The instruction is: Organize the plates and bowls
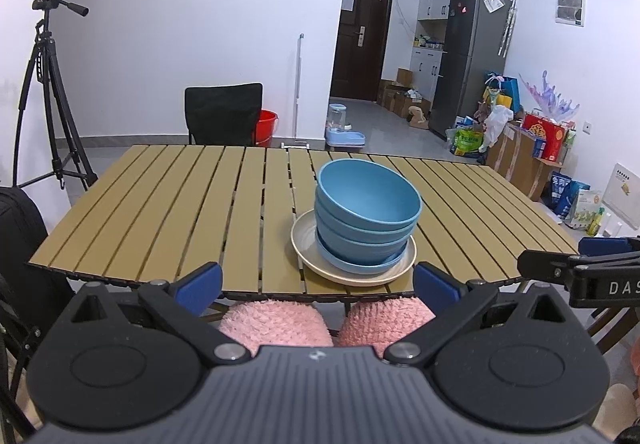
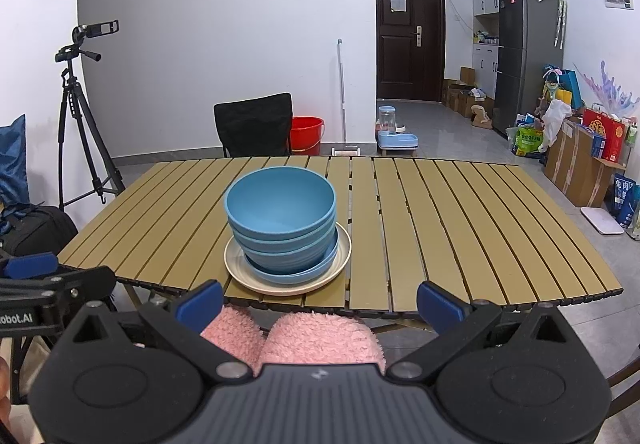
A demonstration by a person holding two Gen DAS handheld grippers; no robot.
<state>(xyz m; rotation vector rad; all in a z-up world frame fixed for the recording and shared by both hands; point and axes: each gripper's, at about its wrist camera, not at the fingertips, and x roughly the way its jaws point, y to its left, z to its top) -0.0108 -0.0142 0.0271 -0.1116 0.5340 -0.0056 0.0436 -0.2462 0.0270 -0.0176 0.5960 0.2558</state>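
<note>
Bowls (image 1: 366,220) sat nested in a blue stack, three of them as far as I could count, on a small blue plate (image 1: 360,264) that lay on a wider cream plate (image 1: 304,240), all of it near my edge of the slatted table (image 1: 160,196) and roughly at its middle. Nearest to me, my left gripper (image 1: 318,286) was spread wide with nothing between its blue fingertips (image 1: 200,282), held short of the table edge and not touching the stack. My right gripper (image 2: 320,298) was likewise released and empty, its fingertips (image 2: 438,304) well apart, also hanging just off the table edge. Each gripper showed at the side of the other's view, so the two were side by side. Below them lay my knees (image 2: 316,336) in fluffy pink fabric, tucked under the table edge. From the left view the stack stood slightly right of centre; from the right view it stood left of centre, so it sat between my two grippers. Past the table, a black chair (image 2: 254,130) stood against its far side, with a red bucket (image 2: 306,134) on the floor behind. To the left stood a tripod (image 1: 48,92) carrying a camera. Farther back were a dark door (image 2: 408,32) and a grey fridge (image 2: 528,48), with boxes and bags piled along the right wall.
</note>
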